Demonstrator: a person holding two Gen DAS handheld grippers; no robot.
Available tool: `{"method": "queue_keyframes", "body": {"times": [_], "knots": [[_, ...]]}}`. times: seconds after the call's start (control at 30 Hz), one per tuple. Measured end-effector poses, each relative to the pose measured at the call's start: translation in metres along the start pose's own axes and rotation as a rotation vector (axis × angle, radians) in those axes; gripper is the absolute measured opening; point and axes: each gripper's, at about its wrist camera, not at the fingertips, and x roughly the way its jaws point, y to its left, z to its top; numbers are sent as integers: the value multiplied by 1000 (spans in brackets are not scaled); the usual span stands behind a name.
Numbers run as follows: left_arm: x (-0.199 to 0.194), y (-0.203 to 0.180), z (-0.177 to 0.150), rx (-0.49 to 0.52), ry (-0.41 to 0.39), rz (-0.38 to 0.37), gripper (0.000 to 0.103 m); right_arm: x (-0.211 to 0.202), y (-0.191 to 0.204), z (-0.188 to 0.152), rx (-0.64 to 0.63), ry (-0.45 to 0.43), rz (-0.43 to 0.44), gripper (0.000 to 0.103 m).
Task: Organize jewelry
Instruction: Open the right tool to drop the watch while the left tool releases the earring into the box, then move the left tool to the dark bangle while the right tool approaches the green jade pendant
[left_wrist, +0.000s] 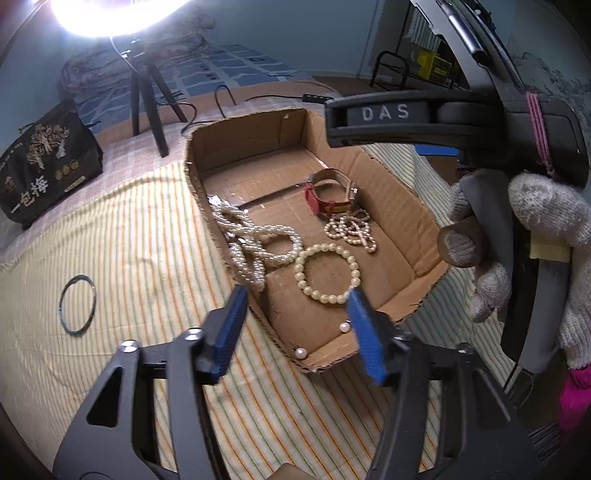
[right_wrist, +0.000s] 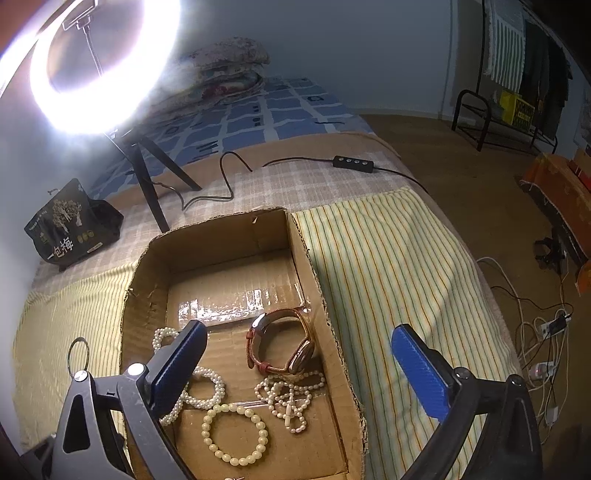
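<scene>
Jewelry lies inside an open cardboard box (left_wrist: 388, 206) on a striped cloth (left_wrist: 147, 229), with both hand-held grippers spread wide and holding nothing. Just ahead of the left gripper (left_wrist: 295, 325) sits a round pearl bracelet (left_wrist: 327, 273), with two loose pearls (left_wrist: 301, 352) by the near wall. Beyond lie a pearl necklace (left_wrist: 255, 240), a smaller bead strand (left_wrist: 351, 229) and a red-strapped watch (left_wrist: 332, 192). The right gripper (right_wrist: 295, 369) hovers over the box. A thin bangle (left_wrist: 78, 304) rests on the cloth outside.
</scene>
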Motion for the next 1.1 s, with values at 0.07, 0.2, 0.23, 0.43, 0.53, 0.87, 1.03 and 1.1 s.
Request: {"method": "queue_keyframes", "body": {"times": [0.07,0.2,0.23,0.43,0.53,0.87,1.03,1.1], "knots": [[-1,3,0,-10,-2,2,62,0,1,0,-7,0,-3,101],[-5,8,0,-20,-10,8,62,-1,3,-1,-11,1,-12,102],[-6,9,0,-19,-11,9,62,-2,3,-1,-10,1,-14,102],[-10,10,-3,-10,-15,11,62,-7,4,-2,-8,-5,-18,102],[-13,9,-4,-6,-20,12,62,-9,4,-2,-9,-8,-21,102],[-31,25,-12,-6,-41,36,62,-23,2,-5,-5,-2,-20,103],[-49,43,-18,-27,-60,66,62,-41,7,-11,-12,-59,-13,103],[-55,52,-22,-37,-68,76,62,-49,11,-13,-25,-90,-9,103]]}}
